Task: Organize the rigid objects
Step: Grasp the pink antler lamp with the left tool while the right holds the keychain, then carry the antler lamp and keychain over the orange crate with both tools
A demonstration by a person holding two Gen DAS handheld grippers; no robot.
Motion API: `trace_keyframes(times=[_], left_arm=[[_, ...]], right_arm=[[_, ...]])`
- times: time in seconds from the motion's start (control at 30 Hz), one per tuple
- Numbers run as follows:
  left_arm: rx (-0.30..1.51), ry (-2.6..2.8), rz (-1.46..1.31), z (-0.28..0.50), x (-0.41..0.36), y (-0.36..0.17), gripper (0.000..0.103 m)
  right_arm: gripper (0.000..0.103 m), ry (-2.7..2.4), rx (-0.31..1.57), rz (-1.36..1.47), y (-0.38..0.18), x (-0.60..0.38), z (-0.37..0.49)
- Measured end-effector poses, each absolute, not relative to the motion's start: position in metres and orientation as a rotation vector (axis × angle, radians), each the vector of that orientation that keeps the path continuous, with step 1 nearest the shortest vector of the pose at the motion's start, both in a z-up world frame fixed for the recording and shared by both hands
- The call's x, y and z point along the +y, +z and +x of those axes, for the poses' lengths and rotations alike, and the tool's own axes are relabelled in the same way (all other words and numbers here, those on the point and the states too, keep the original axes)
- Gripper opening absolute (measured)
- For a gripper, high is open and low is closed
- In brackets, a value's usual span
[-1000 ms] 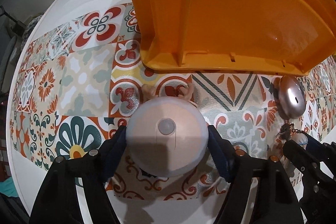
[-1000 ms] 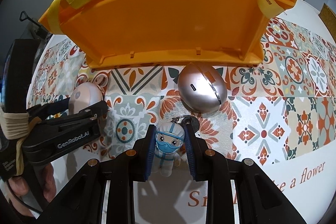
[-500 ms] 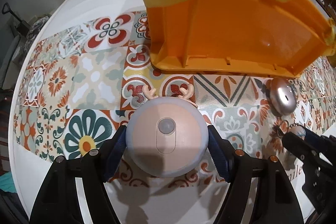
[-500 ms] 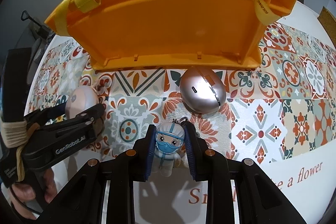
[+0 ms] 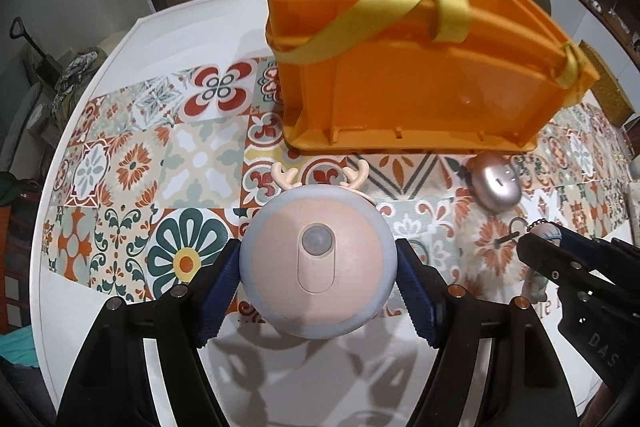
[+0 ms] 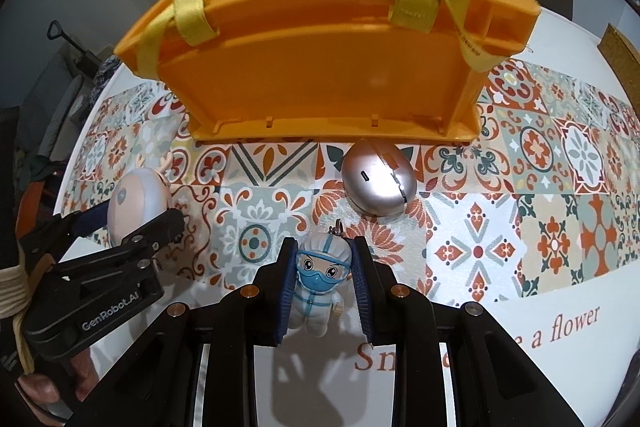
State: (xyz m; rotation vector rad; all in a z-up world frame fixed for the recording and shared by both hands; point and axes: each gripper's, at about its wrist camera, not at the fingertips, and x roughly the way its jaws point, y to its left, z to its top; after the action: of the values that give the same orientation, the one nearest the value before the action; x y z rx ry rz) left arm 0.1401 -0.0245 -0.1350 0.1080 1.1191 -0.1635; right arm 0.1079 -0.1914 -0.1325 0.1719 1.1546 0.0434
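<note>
My left gripper (image 5: 318,259) is shut on a round pink-and-grey toy with antlers (image 5: 318,263) and holds it above the table; it also shows in the right wrist view (image 6: 138,201). My right gripper (image 6: 324,267) is shut on a small figure in a white suit and blue mask (image 6: 322,277), with a keyring at its head. An orange basket with yellow straps (image 5: 420,83) stands behind both (image 6: 320,67). A silver egg-shaped object (image 6: 378,181) lies on the tablecloth at the basket's foot (image 5: 496,183).
The round white table (image 5: 120,39) carries a patterned tile cloth (image 6: 560,187). Printed red lettering (image 6: 560,323) lies near the front edge. Chairs and shelves stand beyond the table.
Both grippers have pulled back and risen with their objects held. The basket now looks smaller and farther, with its open top in view.
</note>
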Motion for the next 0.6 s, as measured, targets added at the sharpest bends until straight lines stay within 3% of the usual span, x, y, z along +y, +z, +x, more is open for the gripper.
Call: trace_keyframes(times=[0.6], left_arm=[[1.011,-0.177,0.097,0.129,-0.019,-0.092,0.074]], right_arm=[[0.028,0.057,1.037,0.145,-0.082,-0.183,0.094]])
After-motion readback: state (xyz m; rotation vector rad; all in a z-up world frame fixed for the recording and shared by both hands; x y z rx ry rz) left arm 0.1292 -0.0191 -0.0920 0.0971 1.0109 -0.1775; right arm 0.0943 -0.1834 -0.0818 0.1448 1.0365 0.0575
